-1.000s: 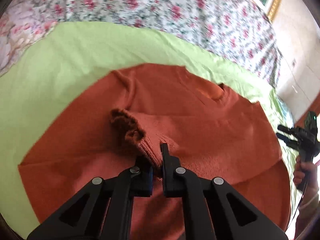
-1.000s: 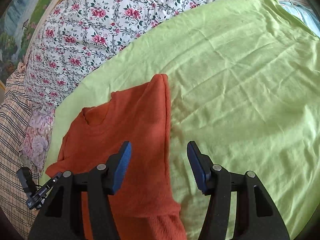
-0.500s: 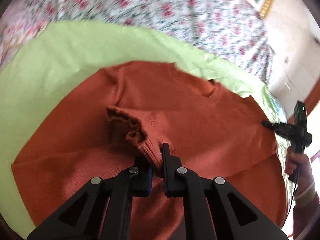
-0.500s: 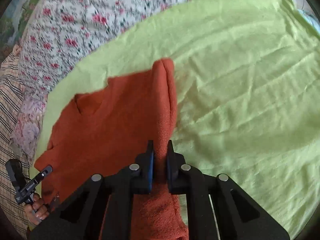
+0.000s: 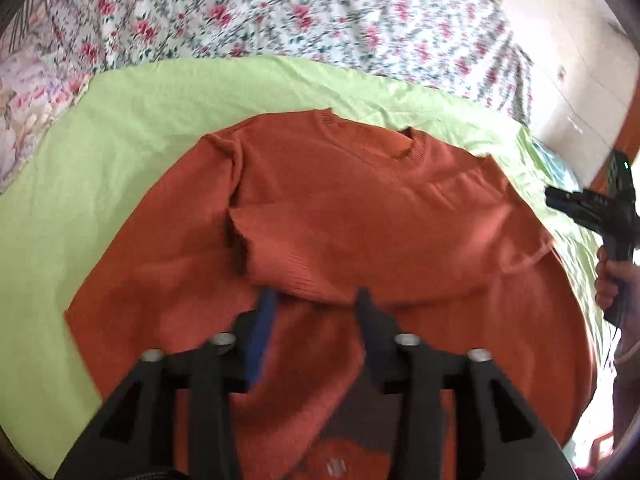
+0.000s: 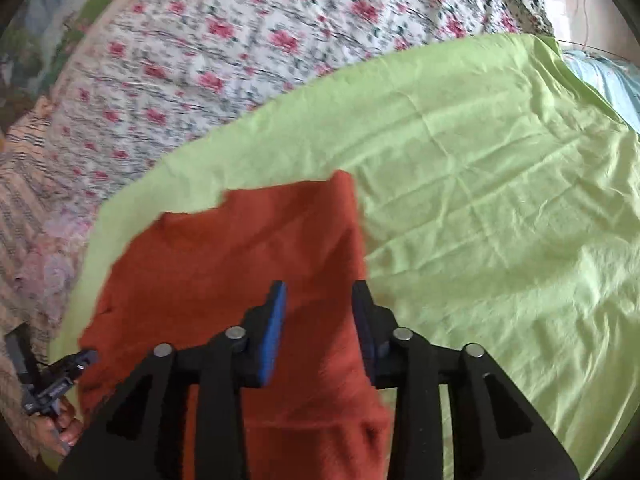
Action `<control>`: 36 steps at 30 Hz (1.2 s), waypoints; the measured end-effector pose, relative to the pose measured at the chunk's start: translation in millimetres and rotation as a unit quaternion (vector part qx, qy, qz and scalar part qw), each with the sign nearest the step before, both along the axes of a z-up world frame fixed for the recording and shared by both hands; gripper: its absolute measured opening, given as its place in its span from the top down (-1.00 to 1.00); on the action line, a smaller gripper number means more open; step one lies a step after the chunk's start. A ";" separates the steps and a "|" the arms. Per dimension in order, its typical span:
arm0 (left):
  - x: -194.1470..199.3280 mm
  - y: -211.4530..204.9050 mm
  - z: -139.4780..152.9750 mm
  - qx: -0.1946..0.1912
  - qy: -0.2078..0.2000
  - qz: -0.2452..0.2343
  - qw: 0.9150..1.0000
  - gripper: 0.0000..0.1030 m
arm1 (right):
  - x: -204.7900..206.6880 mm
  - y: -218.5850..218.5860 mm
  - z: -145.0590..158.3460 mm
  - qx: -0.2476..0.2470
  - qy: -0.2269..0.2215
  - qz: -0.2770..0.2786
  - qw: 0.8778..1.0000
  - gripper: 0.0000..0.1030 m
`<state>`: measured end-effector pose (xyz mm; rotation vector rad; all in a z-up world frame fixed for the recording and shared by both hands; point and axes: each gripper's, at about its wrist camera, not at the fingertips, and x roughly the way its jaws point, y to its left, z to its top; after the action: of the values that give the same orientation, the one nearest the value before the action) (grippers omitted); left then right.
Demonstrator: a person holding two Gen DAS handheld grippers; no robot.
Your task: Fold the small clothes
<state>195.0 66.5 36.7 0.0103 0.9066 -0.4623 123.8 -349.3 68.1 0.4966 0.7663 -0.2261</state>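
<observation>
An orange knitted sweater [image 5: 360, 216] lies flat on a light green sheet [image 5: 120, 152], neck at the far side. One sleeve is folded across its body, with the ribbed cuff [image 5: 248, 248] just beyond my left gripper [image 5: 316, 304]. That gripper's jaws are opening and its pads press on nothing. In the right wrist view, the sweater [image 6: 240, 264] lies with its right side edge under my right gripper [image 6: 319, 300]. Those jaws are also opening, and the cloth lies loose below them. Each view shows the other gripper at the side: the right gripper [image 5: 580, 204] and the left gripper [image 6: 64, 376].
A floral bedspread [image 6: 280, 32] covers the bed beyond the green sheet [image 6: 500, 200]. A pale blue cloth [image 6: 608, 80] lies at the sheet's far right corner. A hand [image 5: 612, 284] holds the right gripper's handle. White cupboard doors [image 5: 580, 80] stand behind.
The left gripper let go of the cuff, which now lies flat on the body. The right gripper shut on the sweater's side edge, then released it. Both drew back.
</observation>
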 end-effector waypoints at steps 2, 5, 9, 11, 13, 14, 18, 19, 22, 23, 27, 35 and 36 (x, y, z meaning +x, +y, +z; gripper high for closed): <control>-18.2 -2.9 2.0 0.011 -0.011 -0.017 1.000 -0.19 | -9.1 16.4 3.3 0.015 -0.011 0.017 1.000 0.26; -33.5 -11.5 -5.8 0.054 -0.021 -0.024 0.998 -0.29 | -14.3 42.3 -1.9 0.051 -0.013 0.047 0.998 0.27; -31.3 -20.9 -26.1 0.111 -0.004 -0.022 0.994 -0.29 | -19.0 81.3 -13.1 0.068 0.001 0.084 0.994 0.26; -29.5 -24.1 -31.6 0.128 -0.006 -0.020 0.991 -0.28 | -20.4 99.0 -19.0 0.072 0.010 0.101 0.992 0.26; -24.4 -20.9 -33.3 0.126 -0.002 -0.010 0.992 0.27 | -21.3 108.4 -22.1 0.075 0.015 0.109 0.991 0.26; -21.3 -16.1 -32.6 0.114 0.005 -0.004 0.993 0.74 | -19.8 113.2 -24.0 0.077 0.018 0.113 0.991 0.26; -19.3 25.0 -14.1 0.041 0.003 0.047 0.998 0.89 | -15.2 125.8 -26.6 0.076 0.026 0.123 0.989 0.26; -22.0 31.5 -9.2 0.038 -0.004 0.055 0.998 0.89 | -15.2 126.0 -26.1 0.076 0.025 0.124 0.989 0.26; -32.4 59.0 14.2 0.010 -0.023 0.084 0.996 0.89 | -14.2 130.1 -23.9 0.076 0.022 0.130 0.988 0.26; -34.9 67.5 23.2 0.001 -0.030 0.095 0.995 0.90 | -13.7 130.7 -22.9 0.077 0.020 0.131 0.988 0.26; -30.9 89.4 63.6 -0.051 -0.058 0.137 0.988 0.90 | -14.4 129.1 -19.7 0.080 0.010 0.131 0.988 0.26; 5.2 14.1 107.2 -0.110 -0.089 0.079 0.987 0.90 | -21.7 109.4 -11.1 0.086 -0.013 0.110 0.990 0.26; 9.6 -2.4 103.8 -0.109 -0.087 0.066 0.988 0.90 | -22.4 106.1 -10.2 0.087 -0.015 0.104 0.991 0.26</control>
<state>204.6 64.1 140.5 -0.2046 0.6778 -0.4282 101.4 -243.2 57.9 0.5798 0.8053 0.0429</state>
